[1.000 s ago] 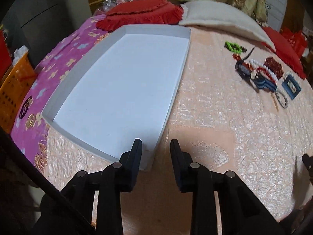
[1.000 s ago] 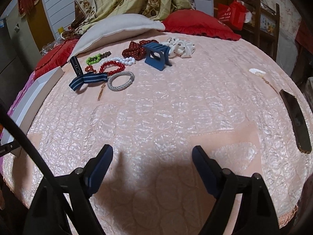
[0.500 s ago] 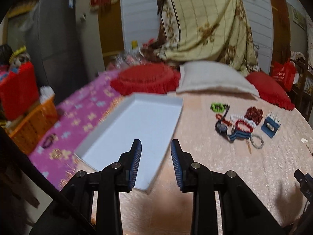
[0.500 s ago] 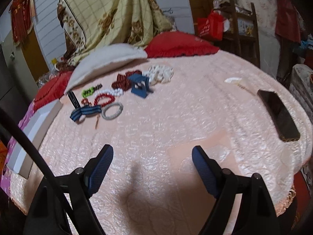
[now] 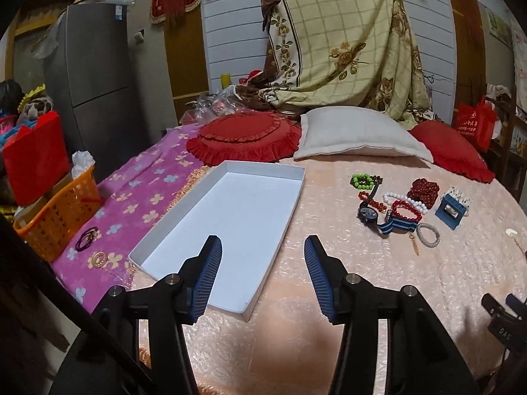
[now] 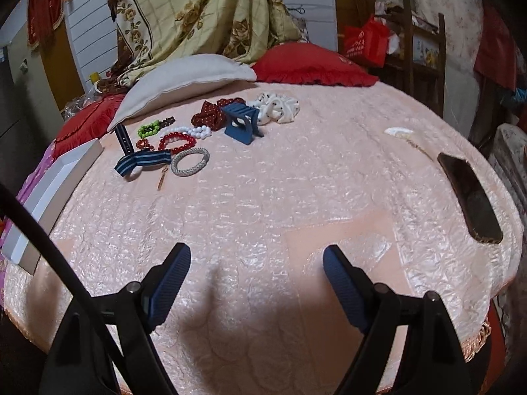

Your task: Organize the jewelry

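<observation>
Above bedspread (image 5: 329,263), left hand-held gripper (image 5: 262,275) just opened, empty

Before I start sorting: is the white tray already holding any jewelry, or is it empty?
Empty. The left wrist view shows the white tray with a bare floor, while the jewelry pile lies beside it on the bedspread.

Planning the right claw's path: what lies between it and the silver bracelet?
In the right wrist view, only bare pink bedspread lies between the right claw and the silver bracelet.
</observation>
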Demonstrator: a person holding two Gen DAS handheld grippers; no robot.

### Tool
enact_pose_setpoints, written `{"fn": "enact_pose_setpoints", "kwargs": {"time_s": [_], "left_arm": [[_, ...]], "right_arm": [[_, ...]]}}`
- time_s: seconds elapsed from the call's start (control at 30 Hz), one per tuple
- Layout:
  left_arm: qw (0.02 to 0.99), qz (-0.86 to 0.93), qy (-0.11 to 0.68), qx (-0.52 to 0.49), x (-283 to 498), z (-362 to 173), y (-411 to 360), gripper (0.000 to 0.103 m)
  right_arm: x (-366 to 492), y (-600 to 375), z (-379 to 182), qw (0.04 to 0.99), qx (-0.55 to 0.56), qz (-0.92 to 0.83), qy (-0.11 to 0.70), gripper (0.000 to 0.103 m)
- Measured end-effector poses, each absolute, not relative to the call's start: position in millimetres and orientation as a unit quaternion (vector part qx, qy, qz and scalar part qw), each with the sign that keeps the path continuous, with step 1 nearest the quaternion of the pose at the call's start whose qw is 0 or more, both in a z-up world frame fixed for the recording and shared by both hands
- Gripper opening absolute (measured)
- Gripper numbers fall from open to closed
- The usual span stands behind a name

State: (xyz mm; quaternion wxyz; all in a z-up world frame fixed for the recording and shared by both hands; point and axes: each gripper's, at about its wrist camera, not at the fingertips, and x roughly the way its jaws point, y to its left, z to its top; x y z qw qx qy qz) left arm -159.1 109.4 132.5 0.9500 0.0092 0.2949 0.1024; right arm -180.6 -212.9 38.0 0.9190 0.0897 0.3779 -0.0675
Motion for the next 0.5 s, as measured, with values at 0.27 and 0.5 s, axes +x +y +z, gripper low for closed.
{"fn": "enact_pose_setpoints", "kwargs": {"time_s": [0.27,0.5], "left_arm": [[0.948,0.12,0.295,0.014,-164,133,110,0.028],[0.947,0.111,0.3,0.02,-158,134,104,0.028]], "right_arm": [[-178,-215,32,0.912,0.101,-0.066,0.392,0.087],[-163,-230,48,0.916,0.112,-0.073,0.378,0.087]]}}
